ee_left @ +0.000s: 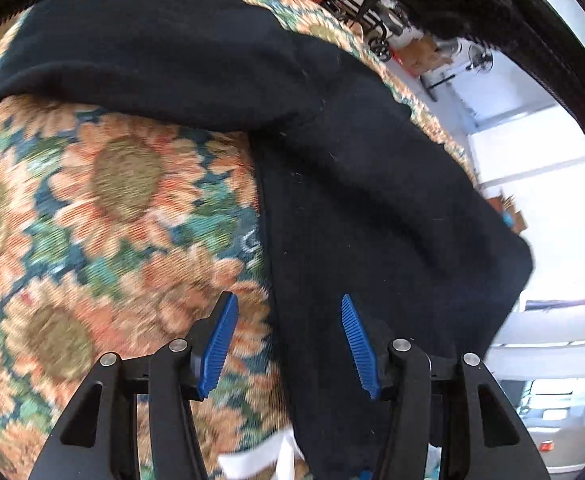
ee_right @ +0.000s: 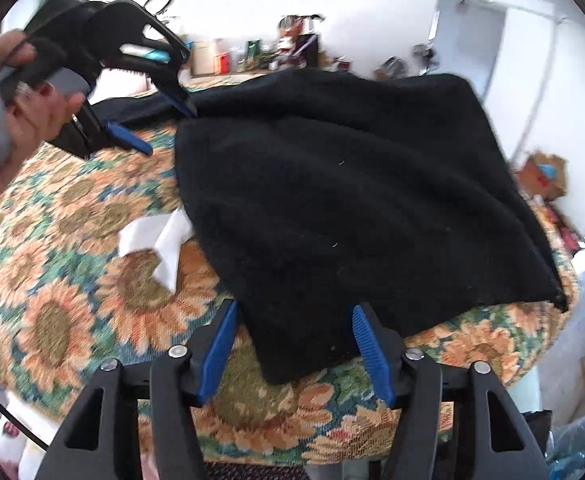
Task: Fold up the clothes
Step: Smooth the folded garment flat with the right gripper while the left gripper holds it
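black fleece garment (ee_right: 352, 200): half-folded on sunflower tablecloth (ee_right: 72, 320); left gripper (ee_left: 288, 344), right gripper (ee_right: 292, 344) parted, empty; risks unfolding if snagged.

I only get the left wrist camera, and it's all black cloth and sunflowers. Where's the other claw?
Observer: The right claw hovers open over a near corner of the black garment, gripping nothing.
Child: What does my claw look like from there?
Observer: The left claw is open at the garment's far left edge, with a hand holding it.
Child: What's that white thing?
Observer: A crumpled white sheet lying on the sunflower cloth, against the garment's left edge.
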`<state>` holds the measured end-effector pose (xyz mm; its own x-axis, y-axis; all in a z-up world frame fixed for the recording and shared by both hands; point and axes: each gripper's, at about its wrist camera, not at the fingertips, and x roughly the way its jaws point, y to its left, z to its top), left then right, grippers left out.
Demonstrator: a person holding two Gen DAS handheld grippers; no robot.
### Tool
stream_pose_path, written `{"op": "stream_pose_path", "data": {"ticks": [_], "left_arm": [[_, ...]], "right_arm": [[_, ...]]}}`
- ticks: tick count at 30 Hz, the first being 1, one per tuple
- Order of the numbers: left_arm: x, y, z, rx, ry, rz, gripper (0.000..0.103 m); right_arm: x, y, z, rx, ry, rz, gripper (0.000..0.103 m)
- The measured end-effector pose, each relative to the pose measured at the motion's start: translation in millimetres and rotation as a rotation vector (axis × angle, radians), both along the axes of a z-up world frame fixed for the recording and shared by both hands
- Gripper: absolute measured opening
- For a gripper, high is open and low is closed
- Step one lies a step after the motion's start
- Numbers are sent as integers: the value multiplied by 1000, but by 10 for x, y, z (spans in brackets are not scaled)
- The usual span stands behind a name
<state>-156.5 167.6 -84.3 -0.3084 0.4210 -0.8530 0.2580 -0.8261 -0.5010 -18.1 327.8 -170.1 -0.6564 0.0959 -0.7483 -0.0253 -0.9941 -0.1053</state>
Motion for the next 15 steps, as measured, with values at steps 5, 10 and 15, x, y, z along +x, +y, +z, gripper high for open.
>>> {"op": "stream_pose_path", "data": {"ticks": [5, 10, 15], "left_arm": [[-39, 125, -22, -147, 77, -18, 7], [92, -357, -131, -36, 92, -23, 5], [458, -581, -111, 14, 106, -33, 5]], "right_arm": [[-65, 39, -18, -71, -8, -65, 33], [28, 40, 76, -103, 4, -71, 8], [396, 23, 112, -240, -58, -17, 8]]}}
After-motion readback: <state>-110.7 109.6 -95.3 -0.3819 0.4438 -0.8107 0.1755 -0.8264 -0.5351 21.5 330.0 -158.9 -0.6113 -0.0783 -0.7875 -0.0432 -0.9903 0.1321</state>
